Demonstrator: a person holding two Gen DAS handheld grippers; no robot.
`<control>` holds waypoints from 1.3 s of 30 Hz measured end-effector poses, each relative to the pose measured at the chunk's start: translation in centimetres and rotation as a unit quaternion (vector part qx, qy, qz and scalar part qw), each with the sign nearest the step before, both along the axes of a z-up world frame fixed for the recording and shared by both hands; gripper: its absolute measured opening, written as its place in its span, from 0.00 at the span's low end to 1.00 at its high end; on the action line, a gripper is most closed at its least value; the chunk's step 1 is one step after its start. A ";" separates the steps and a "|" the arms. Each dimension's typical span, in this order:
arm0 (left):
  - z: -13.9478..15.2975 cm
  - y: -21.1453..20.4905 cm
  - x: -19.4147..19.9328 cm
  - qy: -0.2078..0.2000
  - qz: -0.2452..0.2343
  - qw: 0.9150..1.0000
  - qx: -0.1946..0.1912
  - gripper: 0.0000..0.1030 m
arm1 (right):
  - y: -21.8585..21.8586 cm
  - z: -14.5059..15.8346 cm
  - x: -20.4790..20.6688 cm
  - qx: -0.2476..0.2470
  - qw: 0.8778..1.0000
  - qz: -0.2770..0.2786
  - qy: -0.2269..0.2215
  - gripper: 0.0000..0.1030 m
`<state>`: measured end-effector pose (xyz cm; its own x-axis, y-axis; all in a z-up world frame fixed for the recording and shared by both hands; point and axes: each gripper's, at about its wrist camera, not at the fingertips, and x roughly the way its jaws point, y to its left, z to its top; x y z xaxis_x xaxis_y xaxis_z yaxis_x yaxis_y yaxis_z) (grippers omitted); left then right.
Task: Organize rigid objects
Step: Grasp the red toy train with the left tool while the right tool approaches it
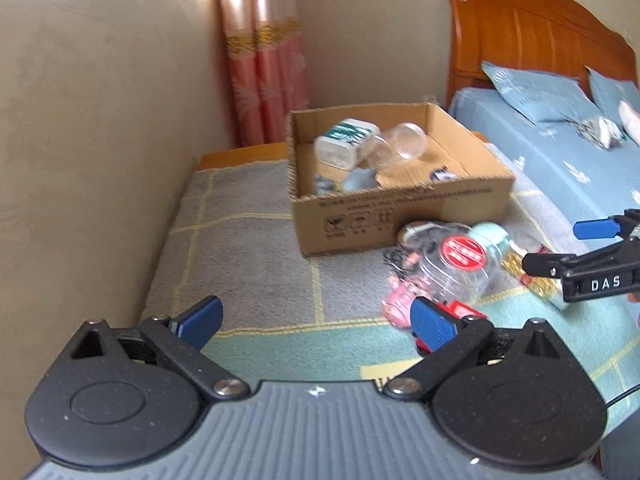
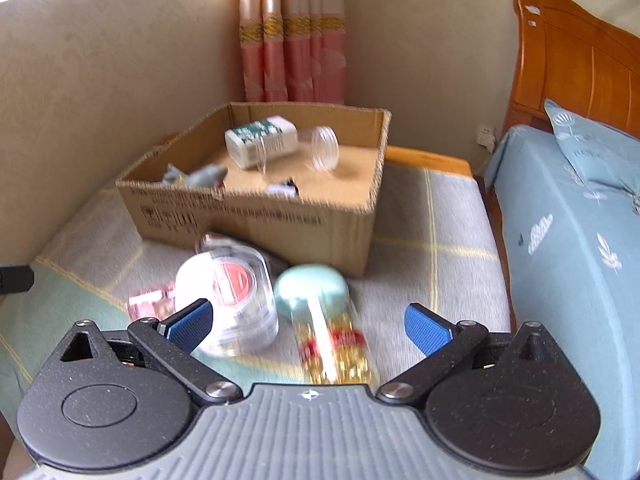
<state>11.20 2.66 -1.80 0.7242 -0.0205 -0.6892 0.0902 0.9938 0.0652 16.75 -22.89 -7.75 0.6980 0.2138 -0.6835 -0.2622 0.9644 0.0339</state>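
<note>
Your clear jar (image 2: pixel 236 300) with the red label lies on its side on the blanket (image 1: pixel 240 248), just in front of the box (image 2: pixel 256 216). In the right wrist view its round end faces your right gripper (image 2: pixel 308 322), so its long axis runs roughly from you toward the box. Just right of it lies the gold bottle (image 2: pixel 336 344) with a mint-green cap (image 2: pixel 314 288); it also lies flat, cap toward the box and body toward you, between your right fingers. A pink packet (image 2: pixel 150 304) sits left of the jar, and a red item (image 1: pixel 460 312) shows by your left gripper's right finger.

The box stands open on the blanket. Inside, a white container (image 2: pixel 262 140) with a green label lies on its side with a clear cup (image 2: pixel 324 152) beside it, and a grey toy (image 2: pixel 200 176) sits at the near wall.

Your right gripper hovers low over the jar and bottle, fingers spread wide, gripping nothing. Your left gripper (image 1: pixel 316 320) hangs above the blanket, pointing toward the box, also spread wide and unloaded. The bed (image 1: pixel 560 152) lies to the right.
</note>
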 end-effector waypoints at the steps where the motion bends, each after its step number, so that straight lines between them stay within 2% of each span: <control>1: -0.4 -0.2 0.1 0.004 -0.011 1.000 0.000 0.97 | -0.2 -0.4 -0.5 -0.001 1.000 -0.004 0.001 1.00; 6: -1.8 -1.5 0.3 0.014 -0.072 0.997 -0.013 0.97 | -1.4 -2.5 -2.7 -0.014 1.000 -0.012 0.011 1.00; 14: -3.6 -3.5 1.3 0.027 -0.141 0.989 -0.029 0.97 | -1.8 -5.2 -3.2 -0.019 0.998 0.009 0.055 1.00; 16: -4.0 -3.8 1.4 0.031 -0.155 0.987 -0.030 0.97 | -1.5 -5.6 -3.4 -0.043 0.998 0.014 0.045 1.00; 19: -4.5 -4.4 1.4 0.038 -0.179 0.983 -0.032 0.96 | -1.8 -5.8 -3.5 -0.039 0.998 0.028 0.032 1.00; 23: -5.1 -5.1 1.6 0.044 -0.213 0.975 -0.034 0.91 | -2.3 -5.8 -3.6 -0.036 0.998 0.038 0.024 1.00; 26: -5.7 -5.7 2.1 0.054 -0.235 0.970 -0.036 0.77 | -2.3 -5.8 -3.6 -0.036 0.998 0.039 0.023 1.00; 32: -6.8 -6.7 3.0 0.062 -0.253 0.966 -0.010 0.76 | -2.5 -6.0 -3.9 -0.033 0.999 0.041 0.013 1.00; 36: -7.5 -6.8 4.1 0.078 -0.256 0.963 -0.020 0.76 | -2.6 -6.0 -4.0 -0.031 0.998 0.044 0.010 1.00; 39: -7.9 -7.1 4.2 0.077 -0.264 0.961 -0.013 0.75 | -2.7 -6.1 -4.1 -0.031 0.998 0.048 0.008 1.00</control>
